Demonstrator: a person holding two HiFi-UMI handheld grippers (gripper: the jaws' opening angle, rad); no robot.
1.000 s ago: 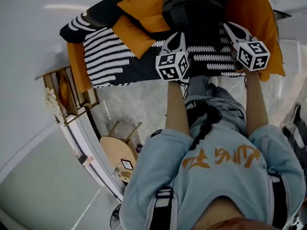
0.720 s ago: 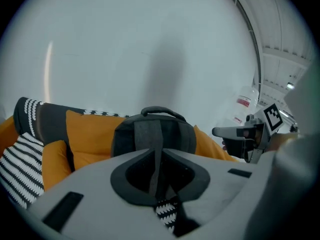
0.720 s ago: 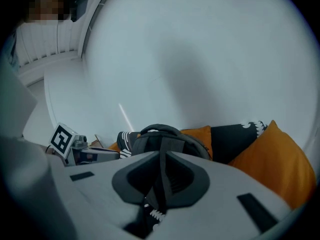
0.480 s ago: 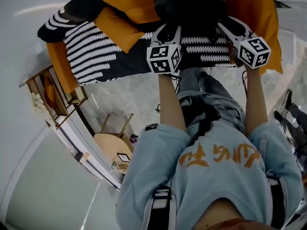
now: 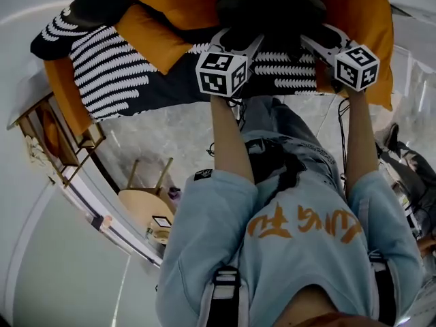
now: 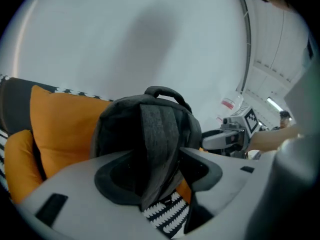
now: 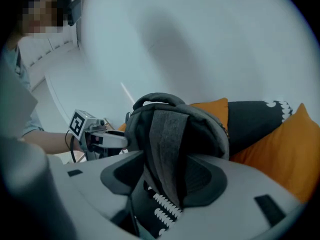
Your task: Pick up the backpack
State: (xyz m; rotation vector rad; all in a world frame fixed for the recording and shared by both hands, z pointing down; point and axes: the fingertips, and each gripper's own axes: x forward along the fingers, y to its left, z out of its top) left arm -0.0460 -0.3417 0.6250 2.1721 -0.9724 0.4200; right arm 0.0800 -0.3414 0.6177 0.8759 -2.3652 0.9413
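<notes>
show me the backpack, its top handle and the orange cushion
backpack point(image 6: 117, 129), left gripper view, grey body
top handle point(image 6: 161, 90), left gripper view, loop's arch
orange cushion point(image 6: 60, 124), left gripper view, broad face

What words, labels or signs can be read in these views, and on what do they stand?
Nothing reads clearly.
Orange lettering on the person's light blue sweatshirt: stylised, upside down, illegible.
Black-and-white square markers on the left cube and right cube: patterns, no words.
Small card on the round wooden table: too small.
Red label on the white wall: blurred.
</notes>
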